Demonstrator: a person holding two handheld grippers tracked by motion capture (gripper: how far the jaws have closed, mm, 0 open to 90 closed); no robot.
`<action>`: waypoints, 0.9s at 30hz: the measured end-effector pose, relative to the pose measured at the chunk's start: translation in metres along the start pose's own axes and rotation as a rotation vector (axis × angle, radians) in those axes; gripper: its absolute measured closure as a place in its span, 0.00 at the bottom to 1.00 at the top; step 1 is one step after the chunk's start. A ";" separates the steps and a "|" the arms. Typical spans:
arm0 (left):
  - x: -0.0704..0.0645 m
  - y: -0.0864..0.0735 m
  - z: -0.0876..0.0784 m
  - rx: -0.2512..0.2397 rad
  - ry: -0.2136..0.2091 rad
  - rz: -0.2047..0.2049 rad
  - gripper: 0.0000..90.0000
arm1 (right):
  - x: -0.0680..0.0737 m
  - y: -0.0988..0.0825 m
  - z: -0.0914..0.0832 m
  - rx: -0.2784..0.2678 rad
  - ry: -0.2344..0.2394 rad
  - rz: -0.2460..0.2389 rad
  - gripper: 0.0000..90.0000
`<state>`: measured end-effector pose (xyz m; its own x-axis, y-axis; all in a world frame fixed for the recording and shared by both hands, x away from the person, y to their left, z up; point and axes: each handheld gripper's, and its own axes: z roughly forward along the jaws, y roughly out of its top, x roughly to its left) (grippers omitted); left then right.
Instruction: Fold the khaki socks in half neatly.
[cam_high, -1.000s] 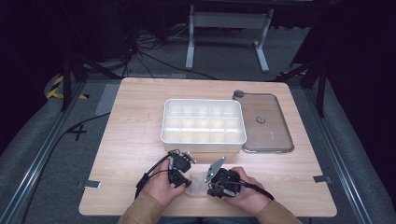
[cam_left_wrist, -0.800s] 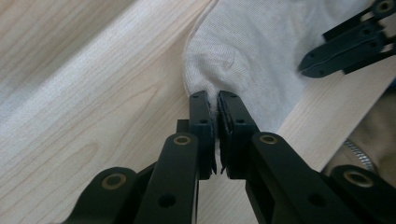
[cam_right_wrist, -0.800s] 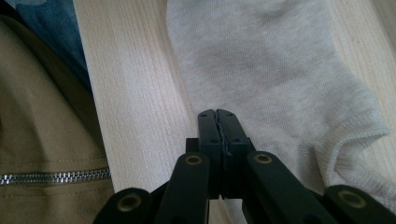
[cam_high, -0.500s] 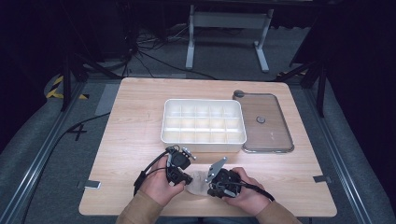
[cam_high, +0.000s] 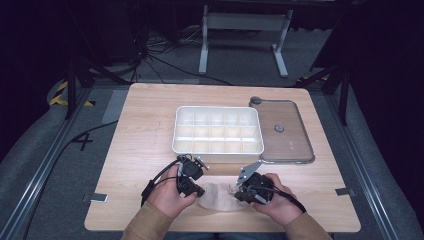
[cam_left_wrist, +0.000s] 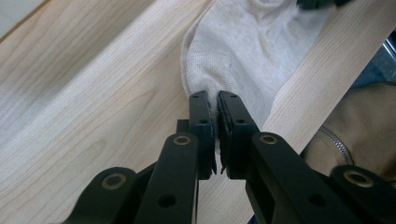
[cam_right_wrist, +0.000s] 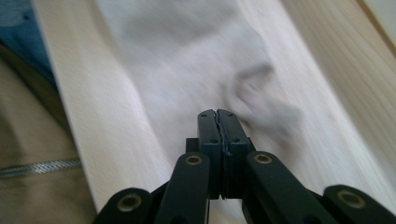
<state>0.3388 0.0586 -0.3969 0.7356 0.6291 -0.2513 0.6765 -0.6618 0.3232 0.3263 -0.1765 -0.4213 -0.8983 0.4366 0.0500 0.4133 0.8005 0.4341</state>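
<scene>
left gripper (cam_left_wrist: 215, 116): pinching the sock (cam_left_wrist: 252, 51) edge at its 6 o'clock
right gripper (cam_right_wrist: 218, 126): pressed together, empty, sliding across the sock since a second ago (smoothing, likely)

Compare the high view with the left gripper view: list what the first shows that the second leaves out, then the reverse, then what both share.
High view alone: the white compartment tray, the clear lid to its right, the right gripper and the floor.
Left gripper view alone: the weave of the pale sock pinched between the jaws of the left gripper, and a zip on the tan sleeve.
Both: sock, wooden table, left gripper, sleeve.
</scene>
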 end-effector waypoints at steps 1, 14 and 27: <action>0.001 0.000 -0.001 0.001 0.001 0.000 0.94 | -0.002 -0.002 -0.001 0.004 -0.005 0.014 1.00; 0.003 -0.001 -0.005 0.019 0.003 -0.009 0.94 | -0.013 -0.016 0.004 0.031 -0.019 0.060 1.00; -0.006 0.001 -0.013 -0.024 -0.005 0.019 0.94 | -0.001 -0.008 0.012 -0.011 -0.013 0.066 1.00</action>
<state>0.3347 0.0591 -0.3829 0.7483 0.6145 -0.2500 0.6616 -0.6634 0.3496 0.3263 -0.1782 -0.4358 -0.8671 0.4937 0.0668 0.4696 0.7652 0.4405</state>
